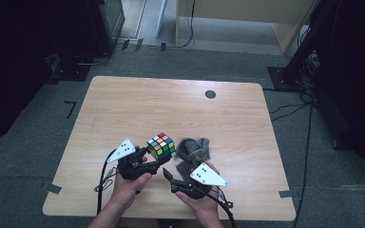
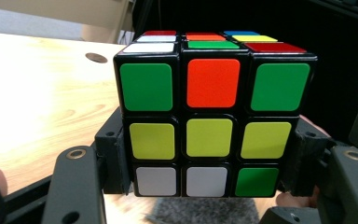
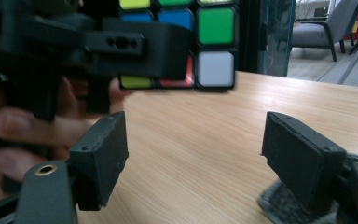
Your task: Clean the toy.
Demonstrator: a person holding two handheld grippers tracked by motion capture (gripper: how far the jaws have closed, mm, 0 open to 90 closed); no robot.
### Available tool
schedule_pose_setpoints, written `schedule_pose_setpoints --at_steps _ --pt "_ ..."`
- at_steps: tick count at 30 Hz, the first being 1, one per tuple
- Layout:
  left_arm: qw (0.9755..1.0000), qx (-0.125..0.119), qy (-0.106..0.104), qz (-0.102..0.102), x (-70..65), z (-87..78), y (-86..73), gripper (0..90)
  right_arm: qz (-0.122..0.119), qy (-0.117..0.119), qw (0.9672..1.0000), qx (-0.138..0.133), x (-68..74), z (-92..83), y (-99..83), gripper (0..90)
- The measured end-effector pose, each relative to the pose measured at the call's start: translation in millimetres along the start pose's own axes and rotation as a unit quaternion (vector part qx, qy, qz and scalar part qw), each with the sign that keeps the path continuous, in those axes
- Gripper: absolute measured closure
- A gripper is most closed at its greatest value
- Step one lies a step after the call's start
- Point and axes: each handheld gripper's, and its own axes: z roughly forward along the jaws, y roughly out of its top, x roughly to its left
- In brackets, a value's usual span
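Left tongs [image 1: 153, 159] are clamped on the cube [image 1: 161, 145], pads pressing its two sides, holding it up off the worktop [image 1: 180, 109] near the front edge. In the left gripper view you're looking at a face with green, orange, green on top, a yellow row, then white, white, green. Right tongs [image 1: 168, 174] are spread apart with nothing between them, sitting low just beside the grey cloth [image 1: 194, 151], which lies crumpled right of the cube.
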Motion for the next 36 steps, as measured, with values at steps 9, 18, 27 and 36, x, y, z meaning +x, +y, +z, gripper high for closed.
schedule_pose_setpoints --at_steps 9,18,27,36 --pt "0.9997 0.011 -0.015 -0.017 -15.1 11.7 -7.0 33.8 -0.024 -0.03 0.9984 -0.04 9.3 2.4 -1.9 21.4" --pt "0.9979 0.016 -0.039 -0.049 -18.6 16.3 -9.3 33.3 -0.075 -0.066 0.992 -0.076 10.4 -1.3 -6.6 34.2" --pt "0.997 -0.002 -0.055 -0.054 -11.3 9.2 -2.5 28.7 -0.09 -0.067 0.9918 -0.061 10.3 -2.6 -4.9 34.7" --pt "0.9995 -0.019 -0.026 0.002 2.3 -10.5 12.2 19.0 -0.079 -0.081 0.9935 -0.01 -11.7 -3.9 -5.9 34.7"
